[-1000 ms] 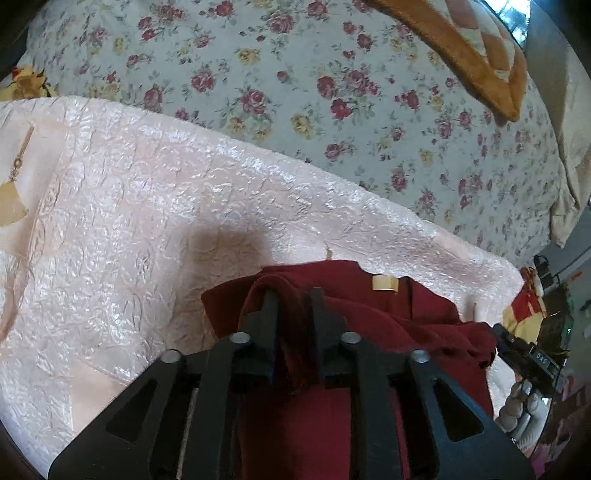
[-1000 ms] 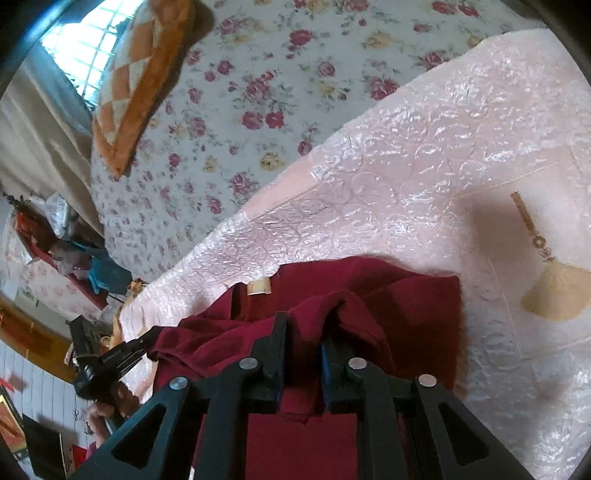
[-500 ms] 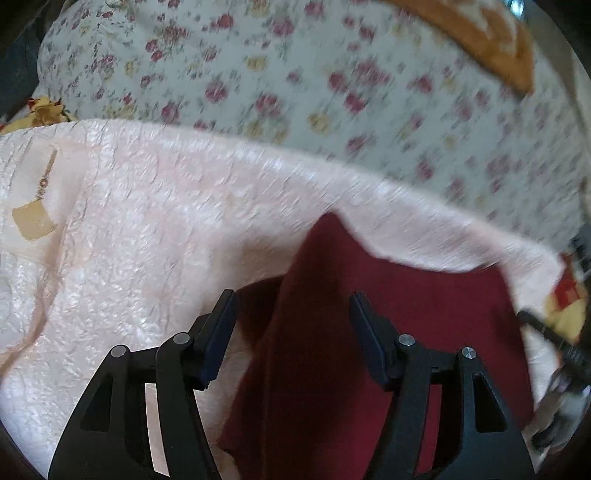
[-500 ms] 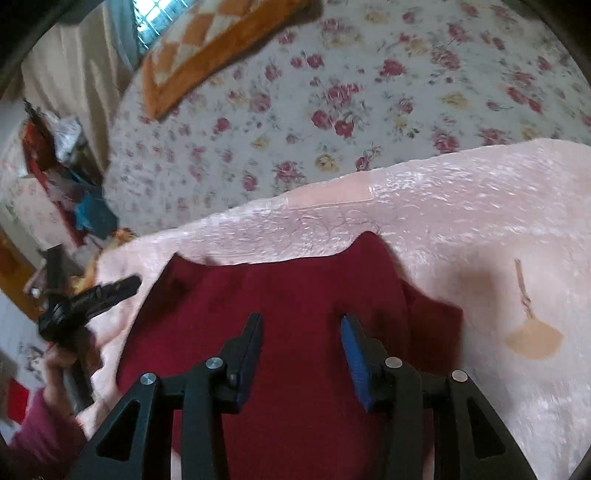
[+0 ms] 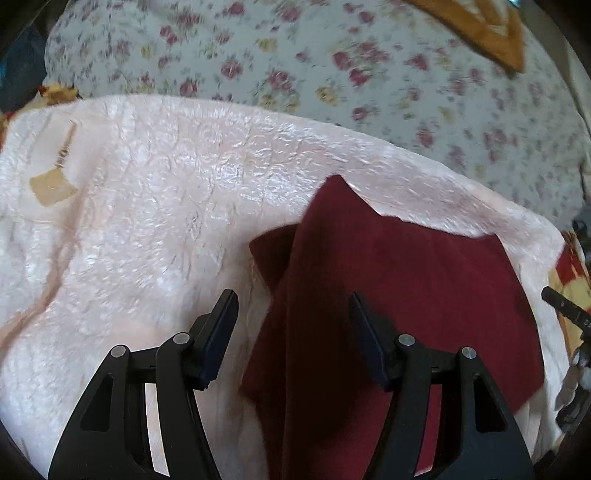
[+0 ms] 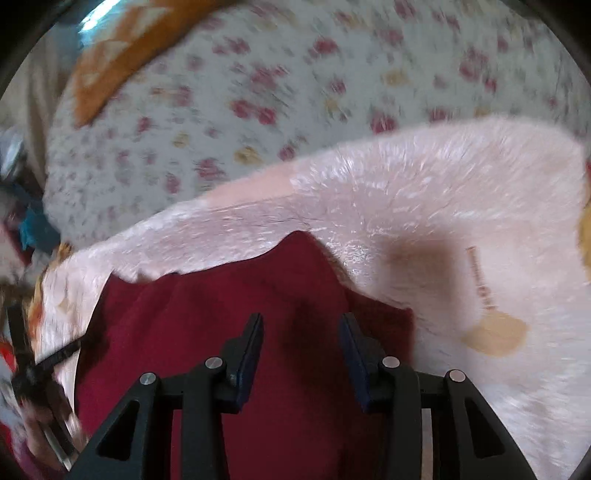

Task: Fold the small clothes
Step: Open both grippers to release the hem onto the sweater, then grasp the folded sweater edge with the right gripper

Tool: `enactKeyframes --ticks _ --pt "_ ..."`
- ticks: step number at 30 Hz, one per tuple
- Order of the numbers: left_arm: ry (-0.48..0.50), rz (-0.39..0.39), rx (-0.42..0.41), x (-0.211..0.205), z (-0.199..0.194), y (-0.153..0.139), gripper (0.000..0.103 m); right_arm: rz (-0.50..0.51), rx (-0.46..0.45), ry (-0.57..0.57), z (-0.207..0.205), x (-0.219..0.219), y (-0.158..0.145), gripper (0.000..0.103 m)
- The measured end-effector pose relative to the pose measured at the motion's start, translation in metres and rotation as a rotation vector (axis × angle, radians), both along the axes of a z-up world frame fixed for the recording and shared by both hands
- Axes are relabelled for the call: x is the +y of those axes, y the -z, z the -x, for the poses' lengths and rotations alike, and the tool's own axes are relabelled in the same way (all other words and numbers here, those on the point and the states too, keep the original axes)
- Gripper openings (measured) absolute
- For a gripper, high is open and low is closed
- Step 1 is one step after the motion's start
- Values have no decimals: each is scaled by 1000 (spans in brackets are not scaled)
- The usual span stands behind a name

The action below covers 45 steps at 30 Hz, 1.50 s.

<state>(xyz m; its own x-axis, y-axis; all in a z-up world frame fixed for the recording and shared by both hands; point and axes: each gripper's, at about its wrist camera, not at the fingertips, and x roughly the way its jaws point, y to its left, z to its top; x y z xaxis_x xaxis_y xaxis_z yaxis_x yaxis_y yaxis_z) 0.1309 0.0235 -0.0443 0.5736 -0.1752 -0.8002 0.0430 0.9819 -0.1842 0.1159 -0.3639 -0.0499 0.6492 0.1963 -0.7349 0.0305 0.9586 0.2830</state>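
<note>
Bed [image 5: 369, 74] with flowered cover, pink blanket [image 5: 166, 221] spread over it, orange cushion [image 6: 122, 62] at the far end | dark red garment [image 5: 406, 295] lies flat on the blanket, one fold laid, I judge | left gripper [image 5: 291, 325] and right gripper [image 6: 301, 343] above it, jaws apart, empty | next I'd pick an edge for another fold.

I see a floral bedspread [image 5: 295, 55] under a shiny pink blanket [image 5: 166, 192]. An orange checked pillow [image 6: 122, 55] lies beyond, by a bright window [image 6: 92, 22].
</note>
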Motion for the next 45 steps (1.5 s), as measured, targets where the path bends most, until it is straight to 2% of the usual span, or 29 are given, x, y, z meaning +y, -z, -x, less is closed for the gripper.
enactKeyframes --ticks 3,5,8,10,12,14,17,19,22,26,29,31,35,38,42,45 --pt "26 -25 -8 2 29 -3 62 23 2 -48 32 4 -3 41" --pt "20 -41 15 7 40 5 62 55 38 -85 46 11 9 41" --pt "-1 -66 65 12 55 20 62 157 117 -91 55 14 39 41" --pt "-10 -54 82 14 62 27 62 160 103 -94 57 17 44 41" --pt "-19 -32 77 17 70 26 62 170 101 -85 59 21 34 41" --pt "-20 -31 66 18 76 23 62 166 59 -100 64 28 15 41" --pt "-42 4 37 23 80 21 62 185 9 -159 64 53 -8 41" --pt "-60 40 32 30 79 21 62 152 -4 -207 63 69 -18 41" --pt "-74 91 24 41 75 23 62 90 21 -277 44 103 -13 41" --pt "-64 141 21 47 70 24 62 83 38 -360 14 157 -3 41" --pt "-62 176 18 52 65 24 62 58 6 -439 -12 199 -10 41" --pt "-65 193 14 55 61 24 62 75 -30 -494 -27 226 -19 41" --pt "-47 207 8 58 52 27 62 151 -48 -634 -72 297 -26 42" --pt "-30 230 18 58 44 33 62 282 -28 -749 -102 346 -16 42" --pt "-3 253 27 58 37 38 62 429 46 -843 -136 382 11 42" --pt "6 283 32 60 34 40 62 526 112 -935 -146 392 32 42"
